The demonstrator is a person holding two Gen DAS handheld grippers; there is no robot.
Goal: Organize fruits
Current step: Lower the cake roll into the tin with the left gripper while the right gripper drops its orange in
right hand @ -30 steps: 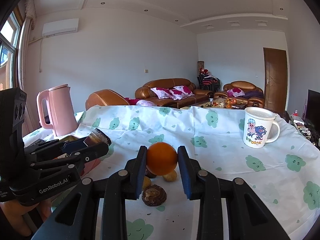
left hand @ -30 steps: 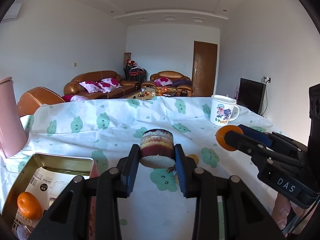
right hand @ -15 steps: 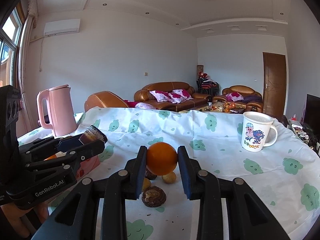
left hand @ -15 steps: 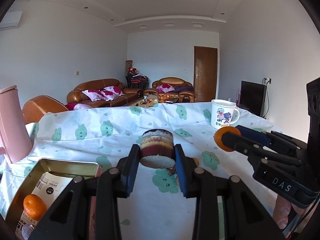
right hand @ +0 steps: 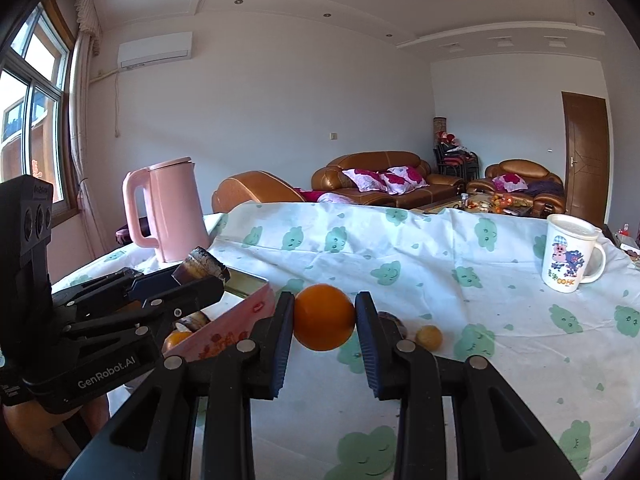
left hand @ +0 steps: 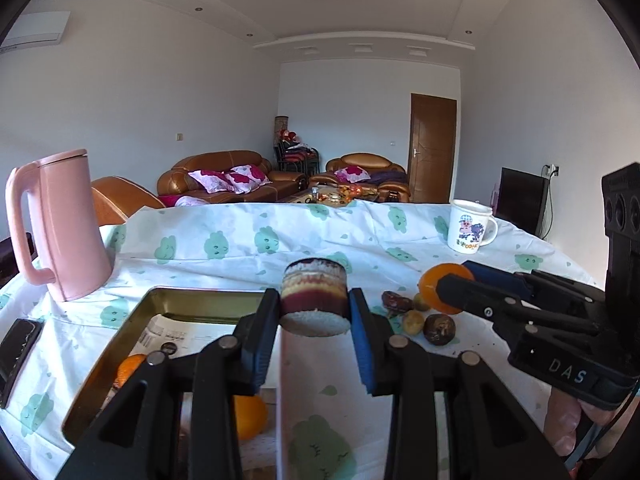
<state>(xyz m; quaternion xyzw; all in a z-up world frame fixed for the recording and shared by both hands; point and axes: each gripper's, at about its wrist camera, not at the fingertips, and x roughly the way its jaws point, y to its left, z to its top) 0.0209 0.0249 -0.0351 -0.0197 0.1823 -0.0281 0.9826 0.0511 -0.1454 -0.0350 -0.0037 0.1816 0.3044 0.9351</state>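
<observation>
— So, what has each gripper got?

— Left gripper (left hand: 314, 316) pinches a short layered cylinder (left hand: 314, 300), dark red and yellow bands with a pale underside; what it is I cannot tell. It hangs over the near right edge of the metal tin (left hand: 120, 332). Right gripper (right hand: 325, 320) is clamped on an orange (right hand: 324, 317), right of the tin and clear of the cloth.

— And inside the tin?

— Two oranges (left hand: 250, 416) on printed paper, partly hidden behind the left gripper.

— Anything loose outside it?

— Right of the tin, a little cluster on the tablecloth (left hand: 240, 240): a dark wrinkled fruit (left hand: 439, 329), a small yellowish one (left hand: 413, 322), a brown date-like piece (left hand: 396, 303).

— Other things?

— Pink kettle (left hand: 64, 224) behind the tin to its left; cartoon mug (left hand: 470, 227) far right of it.
</observation>
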